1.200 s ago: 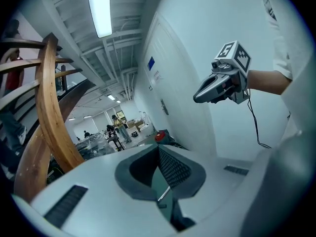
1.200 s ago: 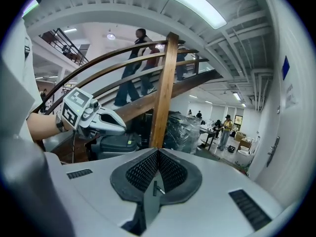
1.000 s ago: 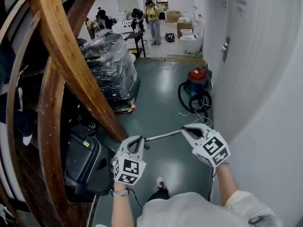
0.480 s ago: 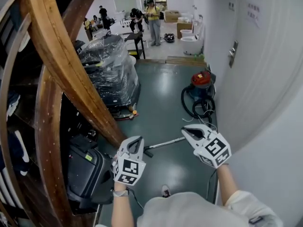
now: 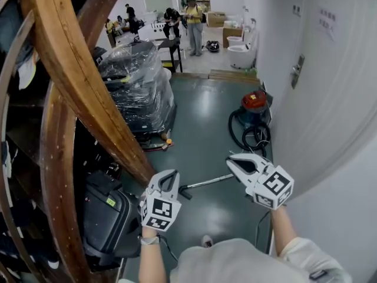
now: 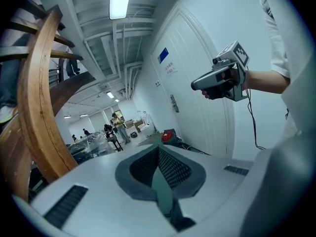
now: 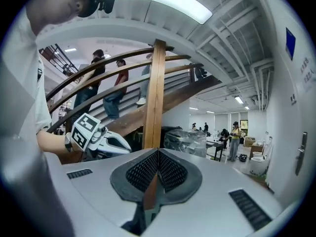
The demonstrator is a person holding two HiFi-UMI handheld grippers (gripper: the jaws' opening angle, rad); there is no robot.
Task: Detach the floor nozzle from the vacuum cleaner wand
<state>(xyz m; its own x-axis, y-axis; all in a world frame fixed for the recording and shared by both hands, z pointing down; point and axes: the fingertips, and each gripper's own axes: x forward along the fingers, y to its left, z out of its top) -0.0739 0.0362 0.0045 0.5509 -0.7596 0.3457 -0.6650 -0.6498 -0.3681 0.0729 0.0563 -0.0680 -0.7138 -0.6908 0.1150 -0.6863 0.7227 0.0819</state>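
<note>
Head view | L gripper jaws closed, empty | R gripper closed, empty | wand on floor

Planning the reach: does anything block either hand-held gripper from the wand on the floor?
Nothing visible does. The wand lies on the green floor below the left hand-held gripper and right hand-held gripper, both shut and empty; the black case sits off to its left.

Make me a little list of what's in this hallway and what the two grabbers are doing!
place: green floor beside wooden stairs
left gripper: shut, holding nothing
right gripper: shut, holding nothing
vacuum cleaner: red, by the wall, black hose coiled beside it
wand: lying on the floor, untouched
floor nozzle: cannot make it out
</note>
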